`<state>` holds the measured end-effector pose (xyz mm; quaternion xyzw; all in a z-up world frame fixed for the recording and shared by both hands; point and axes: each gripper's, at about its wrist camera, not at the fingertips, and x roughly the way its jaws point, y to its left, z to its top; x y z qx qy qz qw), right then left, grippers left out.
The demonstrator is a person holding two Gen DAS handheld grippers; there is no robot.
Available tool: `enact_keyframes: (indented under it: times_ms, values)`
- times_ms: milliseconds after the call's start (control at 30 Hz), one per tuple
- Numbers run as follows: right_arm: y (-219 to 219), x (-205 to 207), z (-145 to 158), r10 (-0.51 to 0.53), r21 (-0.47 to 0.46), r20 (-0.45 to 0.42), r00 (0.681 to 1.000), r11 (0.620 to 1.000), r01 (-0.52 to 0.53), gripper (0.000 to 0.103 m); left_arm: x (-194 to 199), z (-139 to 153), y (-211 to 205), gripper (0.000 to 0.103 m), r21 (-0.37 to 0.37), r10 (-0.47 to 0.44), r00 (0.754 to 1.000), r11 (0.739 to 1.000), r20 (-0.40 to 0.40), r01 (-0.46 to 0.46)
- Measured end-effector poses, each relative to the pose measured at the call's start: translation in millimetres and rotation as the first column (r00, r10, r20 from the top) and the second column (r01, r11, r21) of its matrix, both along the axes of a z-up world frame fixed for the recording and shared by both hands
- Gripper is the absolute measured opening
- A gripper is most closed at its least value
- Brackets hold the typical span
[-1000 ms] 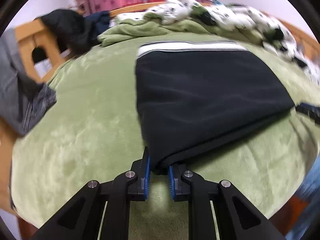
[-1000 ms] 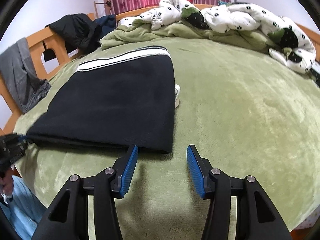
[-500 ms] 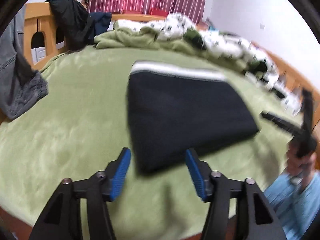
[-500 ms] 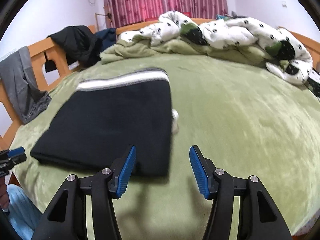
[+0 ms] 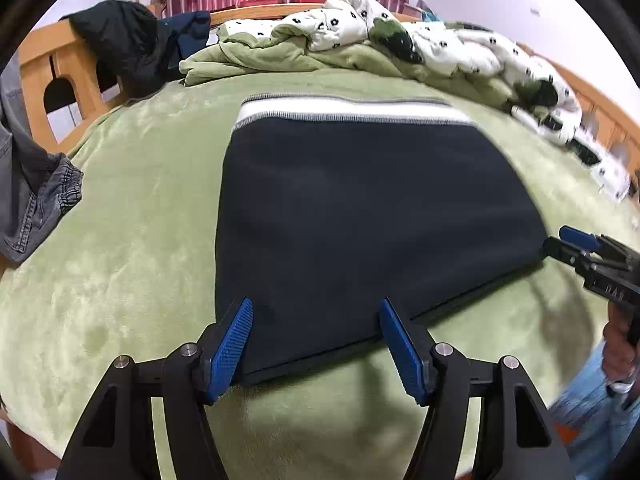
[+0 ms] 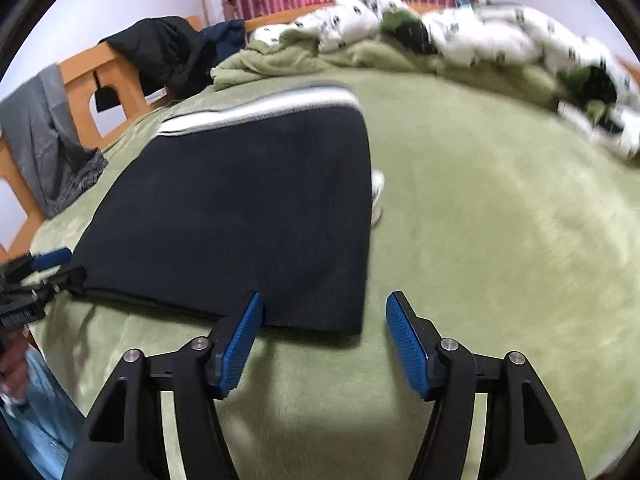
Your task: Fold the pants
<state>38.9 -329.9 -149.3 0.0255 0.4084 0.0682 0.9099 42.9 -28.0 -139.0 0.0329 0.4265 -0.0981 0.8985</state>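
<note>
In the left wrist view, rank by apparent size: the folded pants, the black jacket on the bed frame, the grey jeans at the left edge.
1. Pants, clearly largest.
2. Jacket and jeans look about alike; the jeans are cut off by the frame edge, so I won't rank them.

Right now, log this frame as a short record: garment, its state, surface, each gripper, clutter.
garment: black pants with a white and grey striped band along the far edge
state: folded into a flat rectangle, lying free
surface: green bedspread
left gripper: jaws opening, pads clear of the cloth, at the near left corner
right gripper: jaws opening, nothing gripped, at the near right corner
clutter: spotted white quilt bunched at the far side; black jacket and grey jeans over the wooden bed frame
</note>
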Motion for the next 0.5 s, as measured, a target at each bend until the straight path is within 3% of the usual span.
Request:
enact_keyframes:
  times_ms: [133,200,333,400,500]
  values:
    - [6.6,-4.2,49.9,0.015,-0.056,0.081,0.997,0.998,-0.010,0.063,12.9,51.5,8.3,0.064,-0.048,0.035,0.997,0.998,0.063,-0.032]
    - [9.0,4.3,79.8,0.015,-0.043,0.106,0.994,0.999,-0.011,0.063,25.6,72.9,10.3,0.064,-0.079,0.035,0.995,0.997,0.090,-0.028]
    - [11.4,24.1,136.5,0.030,0.001,0.219,0.975,1.000,-0.031,0.068,53.1,104.1,-0.6,0.067,-0.063,0.025,0.982,0.998,0.189,-0.013]
    - [17.9,36.7,143.5,0.036,-0.040,0.268,0.963,0.999,-0.026,0.069,75.1,103.0,-6.5,0.067,-0.065,0.013,0.979,0.998,0.205,0.000]
    - [22.1,69.1,127.3,0.000,-0.076,0.245,0.970,0.997,0.019,0.068,105.6,88.2,-11.5,0.067,-0.101,0.011,0.978,0.995,0.209,0.010]
